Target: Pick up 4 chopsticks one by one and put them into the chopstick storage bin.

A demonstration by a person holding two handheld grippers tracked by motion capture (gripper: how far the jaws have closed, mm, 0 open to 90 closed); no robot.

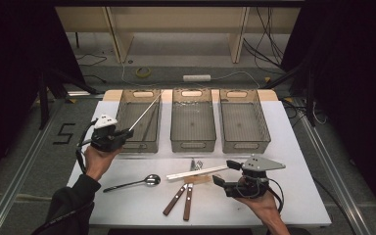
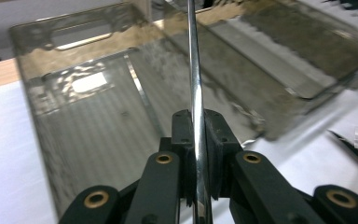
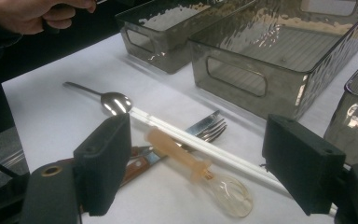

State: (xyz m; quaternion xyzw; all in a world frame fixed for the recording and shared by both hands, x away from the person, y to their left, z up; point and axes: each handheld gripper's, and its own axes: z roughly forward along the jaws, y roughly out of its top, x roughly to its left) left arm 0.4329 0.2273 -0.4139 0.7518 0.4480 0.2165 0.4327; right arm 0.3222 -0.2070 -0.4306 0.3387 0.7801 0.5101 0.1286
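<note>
My left gripper [image 1: 126,133] is shut on a thin silver metal chopstick [image 1: 146,111], which slants up and away over the left smoky plastic bin [image 1: 138,142]. In the left gripper view the chopstick [image 2: 195,70] runs straight up from between the closed jaws [image 2: 198,140], above that bin [image 2: 74,140]. My right gripper [image 1: 226,173] stands open at the right end of a pile of cutlery. In the right gripper view its jaws [image 3: 203,163] are wide apart on either side of a clear plastic spoon with an amber handle [image 3: 191,165] and white chopsticks [image 3: 223,156], touching neither.
Three smoky bins stand in a row at the back, with the middle bin [image 1: 192,139] and the right bin [image 1: 244,142] beside the left one. A metal spoon [image 1: 142,182], forks [image 3: 209,128] and wooden-handled cutlery [image 1: 181,196] lie on the white table [image 1: 293,196]. A thin stick [image 2: 142,95] lies in the left bin.
</note>
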